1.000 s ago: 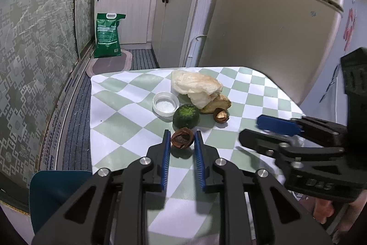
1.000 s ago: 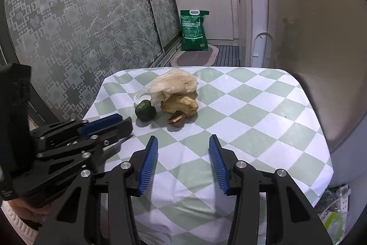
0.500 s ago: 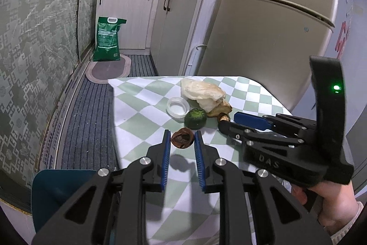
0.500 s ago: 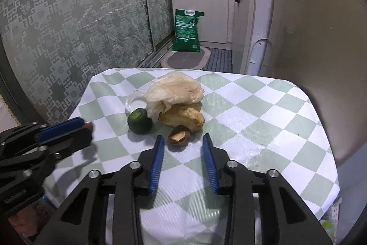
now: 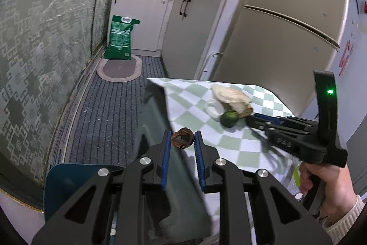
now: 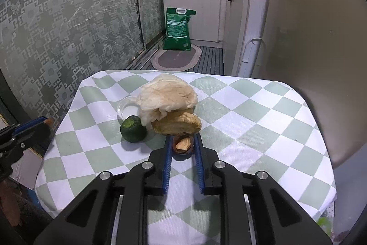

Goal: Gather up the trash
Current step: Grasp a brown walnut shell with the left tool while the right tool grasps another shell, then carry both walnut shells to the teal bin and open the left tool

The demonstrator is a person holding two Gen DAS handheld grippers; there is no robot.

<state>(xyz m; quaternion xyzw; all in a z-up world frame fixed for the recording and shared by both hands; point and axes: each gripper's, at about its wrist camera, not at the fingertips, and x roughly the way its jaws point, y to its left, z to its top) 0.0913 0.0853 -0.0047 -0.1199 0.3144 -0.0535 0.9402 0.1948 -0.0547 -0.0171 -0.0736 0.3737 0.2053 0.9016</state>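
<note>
My left gripper (image 5: 182, 138) is shut on a brown fruit husk (image 5: 182, 141) and holds it in the air off the table's left edge, over a dark bin (image 5: 165, 176) below. My right gripper (image 6: 182, 141) is around a second brown husk (image 6: 182, 144) that lies on the checkered tablecloth (image 6: 252, 121); its pads sit close on both sides of it. Just beyond lie a yellow-brown peel (image 6: 177, 122), a crumpled white bag (image 6: 167, 96), a green round fruit (image 6: 133, 129) and a clear plastic lid (image 6: 127, 108). The right gripper (image 5: 250, 117) also shows in the left wrist view.
A teal stool or bin edge (image 5: 75, 178) is below the left gripper. A fridge (image 6: 309, 38) stands right of the table. A green sack (image 6: 179, 28) and an oval mat (image 6: 176, 59) lie on the floor beyond. A patterned glass door (image 6: 57, 27) is on the left.
My left gripper has carried its husk leftwards off the table. My right gripper has moved forward to the second husk and narrowed around it.
</note>
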